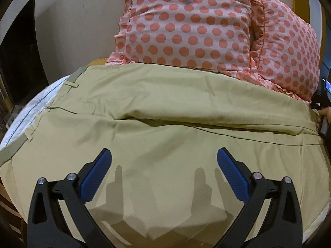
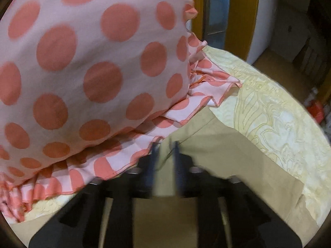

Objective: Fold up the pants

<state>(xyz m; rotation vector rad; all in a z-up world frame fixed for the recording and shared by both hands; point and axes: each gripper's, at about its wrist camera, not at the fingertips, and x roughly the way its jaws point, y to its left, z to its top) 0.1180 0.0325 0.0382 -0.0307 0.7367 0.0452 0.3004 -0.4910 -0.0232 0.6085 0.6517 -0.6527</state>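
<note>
Khaki pants (image 1: 165, 111) lie spread across the bed, waistband at the left, legs running right. My left gripper (image 1: 164, 157) is open, hovering just above the near leg with nothing between its blue pads. In the right wrist view my right gripper (image 2: 165, 150) is blurred, its jaws narrowly apart with the khaki leg end (image 2: 238, 157) lying between and under them; I cannot tell whether they pinch the cloth. The right gripper also shows at the far right edge of the left wrist view (image 1: 322, 111).
Two pink pillows with coral dots (image 1: 186, 24) lean at the head of the bed, touching the pants' far edge; one looms close in the right wrist view (image 2: 82, 62). A cream quilted bedspread (image 2: 279, 113) covers the bed. A wooden door frame (image 2: 242, 10) stands beyond.
</note>
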